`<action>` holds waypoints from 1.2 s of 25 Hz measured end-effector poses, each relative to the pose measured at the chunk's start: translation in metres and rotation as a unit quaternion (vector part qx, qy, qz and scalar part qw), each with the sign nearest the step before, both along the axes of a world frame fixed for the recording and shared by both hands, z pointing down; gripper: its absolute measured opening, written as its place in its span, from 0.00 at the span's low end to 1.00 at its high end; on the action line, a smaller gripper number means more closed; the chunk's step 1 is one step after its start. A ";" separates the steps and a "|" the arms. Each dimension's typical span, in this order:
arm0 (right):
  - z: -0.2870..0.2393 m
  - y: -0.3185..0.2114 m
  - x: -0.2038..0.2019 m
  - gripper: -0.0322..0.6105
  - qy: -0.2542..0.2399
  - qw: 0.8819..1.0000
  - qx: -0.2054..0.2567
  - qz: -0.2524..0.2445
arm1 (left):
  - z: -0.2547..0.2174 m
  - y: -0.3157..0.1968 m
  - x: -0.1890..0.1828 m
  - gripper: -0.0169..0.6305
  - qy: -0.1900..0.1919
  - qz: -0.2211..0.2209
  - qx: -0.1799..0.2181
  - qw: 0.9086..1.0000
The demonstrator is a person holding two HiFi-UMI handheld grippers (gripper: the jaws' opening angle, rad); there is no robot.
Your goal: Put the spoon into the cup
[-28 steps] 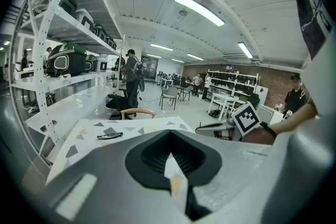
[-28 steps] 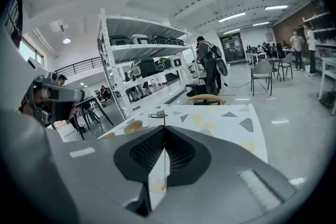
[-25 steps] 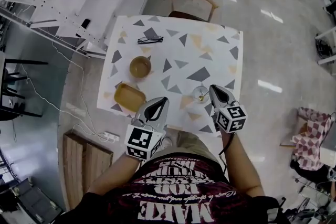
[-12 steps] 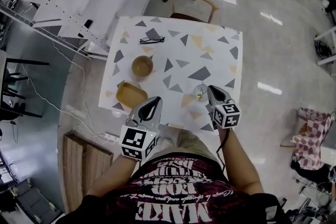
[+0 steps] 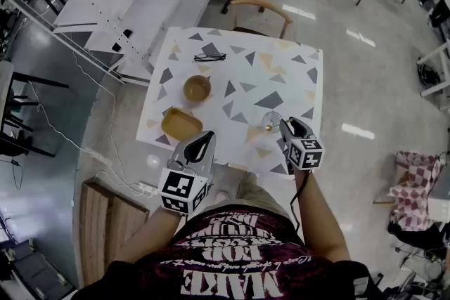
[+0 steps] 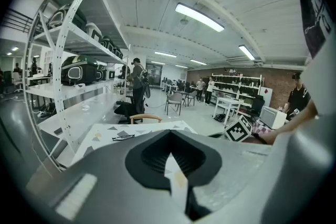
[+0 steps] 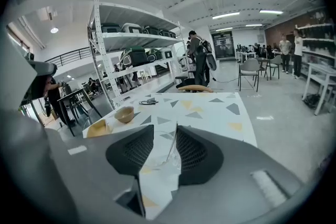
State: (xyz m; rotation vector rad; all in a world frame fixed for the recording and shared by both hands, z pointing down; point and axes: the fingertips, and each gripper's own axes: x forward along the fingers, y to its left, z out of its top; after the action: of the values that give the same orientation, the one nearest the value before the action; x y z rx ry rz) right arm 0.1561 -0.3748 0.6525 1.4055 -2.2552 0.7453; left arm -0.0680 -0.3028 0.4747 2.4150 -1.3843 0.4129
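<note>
Table (image 5: 281,74) white, grey and tan triangles; bowl (image 5: 197,88) brown; cup (image 5: 271,123) seemingly clear.

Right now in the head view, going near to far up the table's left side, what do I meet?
yellow dish -> brown bowl -> eyeglasses

Open-plan lab: metal shelving (image 7: 137,36), equipment cases (image 7: 135,55), scattered chairs (image 7: 250,70).
</note>
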 end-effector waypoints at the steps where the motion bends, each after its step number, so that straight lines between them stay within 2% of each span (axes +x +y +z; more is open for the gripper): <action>1: -0.003 0.004 0.002 0.32 -0.001 1.000 0.003 0.003 | -0.002 0.003 -0.002 0.03 0.001 0.000 0.003 1.000; 8: -0.039 0.041 0.017 0.40 -0.006 0.999 0.036 0.028 | -0.021 0.029 -0.010 0.03 0.007 0.008 0.028 1.000; 12: -0.072 0.072 0.018 0.40 -0.015 0.997 0.065 0.035 | -0.035 0.043 -0.015 0.03 0.018 0.004 0.044 0.999; 18: -0.128 0.127 0.007 0.37 -0.016 0.992 0.125 0.016 | -0.052 0.064 -0.016 0.03 0.023 0.019 0.066 0.997; 26: -0.188 0.194 0.019 0.11 -0.027 0.980 0.185 0.064 | -0.065 0.096 -0.017 0.03 0.027 0.041 0.081 0.996; 30: -0.215 0.222 0.021 0.10 -0.031 0.975 0.206 0.075 | -0.074 0.107 -0.017 0.03 0.032 0.046 0.089 0.994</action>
State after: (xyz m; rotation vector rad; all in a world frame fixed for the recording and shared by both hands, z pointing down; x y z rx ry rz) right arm 0.1771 -0.1530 0.4376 1.7754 -2.4721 0.3770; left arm -0.0848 -0.1958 0.4011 2.6178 -1.3370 0.2405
